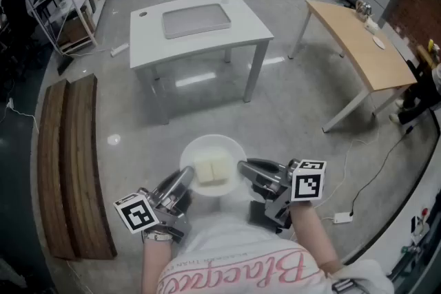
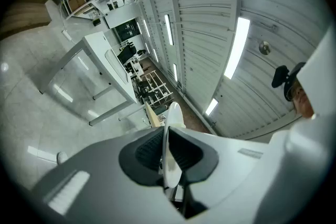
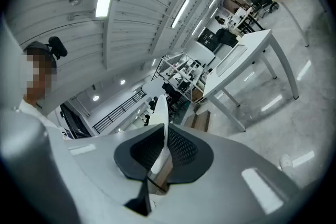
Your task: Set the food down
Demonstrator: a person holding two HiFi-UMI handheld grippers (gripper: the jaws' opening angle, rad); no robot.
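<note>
Closest in, the left gripper (image 1: 185,182) and right gripper (image 1: 242,167) each pinch the rim of one white plate (image 1: 210,141), which hangs between them over the bare floor. Each gripper view shows the plate edge-on, clamped between that gripper's two dark pads, so both pairs of jaws are pressed onto the rim, one on each side.

The food (image 1: 212,170) sits on the plate near its middle, between the two sets of jaws. It is pale and blocky.

My judgement is that the carry is under way and the set-down is not yet begun. The white table (image 1: 248,27) stands well ahead of the jaws, and the grey tray (image 1: 196,20) on it looks like the likely landing place. To do this well I would move both grippers as one, level and at the same height, so the plate neither tilts nor twists in the pinch. I would lower it flat until it bears fully, then release both sides together.

Count: two grippers, one plate, one block of food as far as I can tell, one white table, one grey tray.
</note>
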